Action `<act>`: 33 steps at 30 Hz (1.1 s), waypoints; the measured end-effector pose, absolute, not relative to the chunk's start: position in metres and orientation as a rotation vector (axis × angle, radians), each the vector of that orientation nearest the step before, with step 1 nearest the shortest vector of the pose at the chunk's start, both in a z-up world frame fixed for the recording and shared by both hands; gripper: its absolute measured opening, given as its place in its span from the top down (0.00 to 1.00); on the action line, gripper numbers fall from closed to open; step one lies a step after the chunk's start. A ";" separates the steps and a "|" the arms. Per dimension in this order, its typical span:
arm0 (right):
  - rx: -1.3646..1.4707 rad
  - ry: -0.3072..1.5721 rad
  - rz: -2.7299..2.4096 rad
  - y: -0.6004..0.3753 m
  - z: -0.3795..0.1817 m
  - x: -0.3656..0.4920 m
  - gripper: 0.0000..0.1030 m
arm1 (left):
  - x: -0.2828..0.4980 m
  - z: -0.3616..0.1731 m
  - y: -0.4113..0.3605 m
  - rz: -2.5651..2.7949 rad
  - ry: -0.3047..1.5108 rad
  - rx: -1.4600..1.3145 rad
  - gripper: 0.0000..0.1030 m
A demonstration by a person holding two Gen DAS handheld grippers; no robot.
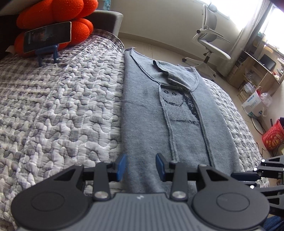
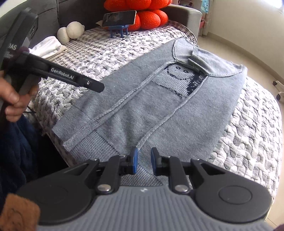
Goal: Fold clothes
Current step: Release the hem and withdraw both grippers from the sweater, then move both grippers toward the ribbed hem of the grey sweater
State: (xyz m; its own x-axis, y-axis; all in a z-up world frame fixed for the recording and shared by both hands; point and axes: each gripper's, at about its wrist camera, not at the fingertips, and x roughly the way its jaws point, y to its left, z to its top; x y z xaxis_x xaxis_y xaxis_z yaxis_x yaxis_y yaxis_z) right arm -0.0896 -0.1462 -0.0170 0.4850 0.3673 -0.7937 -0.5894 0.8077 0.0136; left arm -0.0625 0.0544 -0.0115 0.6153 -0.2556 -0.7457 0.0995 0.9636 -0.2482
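Note:
A grey knit sweater (image 1: 147,110) (image 2: 142,106) with a smiling-face motif (image 1: 173,103) lies flat on the checked quilt (image 1: 53,106), its sleeves folded in over the body and its collar at the far end. My left gripper (image 1: 141,165) hovers over the sweater's near end, open, with nothing between its blue pads. My right gripper (image 2: 144,160) is over the ribbed hem (image 2: 85,128), its pads a narrow gap apart and not pinching the fabric. A hand (image 2: 12,99) holds the left gripper, whose black finger (image 2: 88,83) reaches over the sweater's left side.
A phone on a blue stand (image 1: 48,37) and an orange cushion (image 1: 53,14) sit at the head of the bed. Folded white clothes (image 2: 49,47) and a white plush (image 2: 71,32) lie at the far left. An office chair (image 1: 211,40), shelves (image 1: 257,71) and a red basket (image 1: 273,135) stand beyond the bed's right edge.

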 end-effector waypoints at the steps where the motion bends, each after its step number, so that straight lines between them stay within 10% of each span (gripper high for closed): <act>1: -0.268 0.887 0.581 -0.149 -0.016 -0.089 0.73 | -0.063 -0.013 0.055 -0.206 0.892 -0.191 0.63; 33: -0.349 0.754 0.835 -0.059 -0.008 -0.112 0.68 | -0.063 -0.023 0.045 -0.206 0.948 -0.077 0.63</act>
